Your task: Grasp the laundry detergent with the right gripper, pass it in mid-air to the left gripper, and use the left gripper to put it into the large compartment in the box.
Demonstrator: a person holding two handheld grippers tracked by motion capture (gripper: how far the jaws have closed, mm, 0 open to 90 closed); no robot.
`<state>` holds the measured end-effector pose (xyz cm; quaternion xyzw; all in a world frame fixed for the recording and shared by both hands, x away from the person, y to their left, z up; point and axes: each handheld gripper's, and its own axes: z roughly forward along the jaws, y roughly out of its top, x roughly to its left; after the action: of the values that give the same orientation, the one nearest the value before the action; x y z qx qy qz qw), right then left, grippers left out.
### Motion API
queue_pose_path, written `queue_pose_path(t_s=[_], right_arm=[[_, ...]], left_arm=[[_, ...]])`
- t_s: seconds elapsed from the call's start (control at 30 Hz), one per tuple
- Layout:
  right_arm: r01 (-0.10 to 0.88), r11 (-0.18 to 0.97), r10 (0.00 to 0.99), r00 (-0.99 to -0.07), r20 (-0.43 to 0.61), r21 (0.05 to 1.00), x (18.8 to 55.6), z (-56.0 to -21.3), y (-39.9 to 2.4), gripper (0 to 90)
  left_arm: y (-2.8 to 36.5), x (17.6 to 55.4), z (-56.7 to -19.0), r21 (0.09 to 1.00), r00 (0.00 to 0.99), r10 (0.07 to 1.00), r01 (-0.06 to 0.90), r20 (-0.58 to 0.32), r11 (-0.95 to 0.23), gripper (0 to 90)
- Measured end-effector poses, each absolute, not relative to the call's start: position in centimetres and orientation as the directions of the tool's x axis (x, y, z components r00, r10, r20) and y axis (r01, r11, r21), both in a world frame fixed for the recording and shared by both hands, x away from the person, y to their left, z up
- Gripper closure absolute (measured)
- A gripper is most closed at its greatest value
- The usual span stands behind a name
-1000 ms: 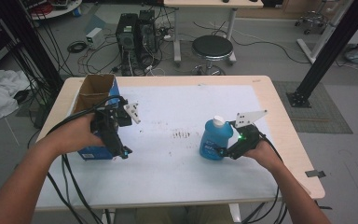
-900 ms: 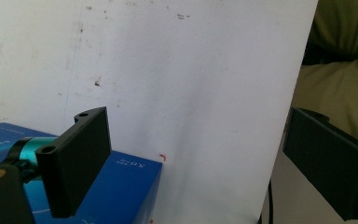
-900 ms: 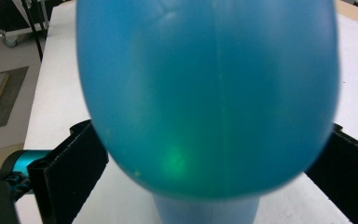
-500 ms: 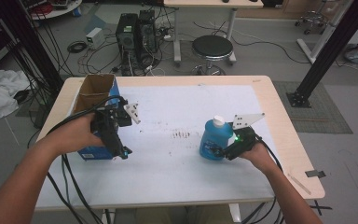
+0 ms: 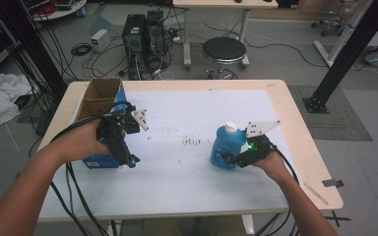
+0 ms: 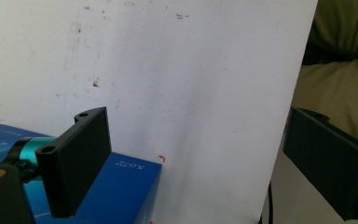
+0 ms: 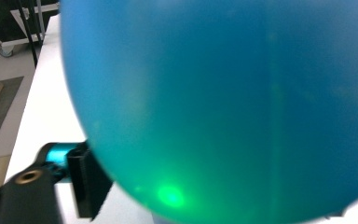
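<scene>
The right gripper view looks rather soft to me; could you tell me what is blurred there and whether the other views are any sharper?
In the right gripper view the blue bottle sits so close that it is blurred, with a green glow low on it; in the left gripper view the near black jaws and blue box look fairly sharp; the high view is evenly lit, showing a green light on the right hand-held gripper.

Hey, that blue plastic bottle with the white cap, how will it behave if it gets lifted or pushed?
The blue plastic bottle with the white cap looks smooth and rounded, so probably slippery. It stands upright, taller than wide, so a high push may tip it. It looks translucent, possibly liquid-filled and heavy.
</scene>
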<state>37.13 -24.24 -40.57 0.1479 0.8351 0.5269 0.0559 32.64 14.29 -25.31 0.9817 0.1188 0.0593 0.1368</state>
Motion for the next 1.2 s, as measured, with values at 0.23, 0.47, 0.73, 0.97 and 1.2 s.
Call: queue_pose_path(t_s=[0.23,0.47,0.73,0.97,1.2], right_arm=[[0.170,0.386,0.302,-0.952,0.050,0.907,37.01,-40.69,-24.31,23.7],[0.173,0.385,0.307,-0.950,0.051,0.907,37.10,-40.88,-24.21,25.0],[0.163,0.372,0.313,-0.949,0.042,0.914,37.11,-40.94,-24.32,33.8],[0.149,0.365,0.297,-0.954,0.037,0.919,37.06,-40.95,-24.34,42.1],[0.149,0.354,0.296,-0.954,0.041,0.923,37.00,-41.04,-24.39,43.7]], left_arm=[[14.37,32.68,-25.39,0.280,0.965,0.248,0.216,0.082,-0.935,7.6],[14.38,32.73,-25.47,0.281,0.966,0.246,0.215,0.081,-0.935,7.7],[14.26,32.79,-25.51,0.278,0.965,0.248,0.217,0.080,-0.936,7.6],[14.14,32.84,-25.63,0.279,0.966,0.247,0.216,0.079,-0.936,7.6],[14.08,32.94,-25.71,0.282,0.966,0.246,0.215,0.078,-0.935,7.6]])
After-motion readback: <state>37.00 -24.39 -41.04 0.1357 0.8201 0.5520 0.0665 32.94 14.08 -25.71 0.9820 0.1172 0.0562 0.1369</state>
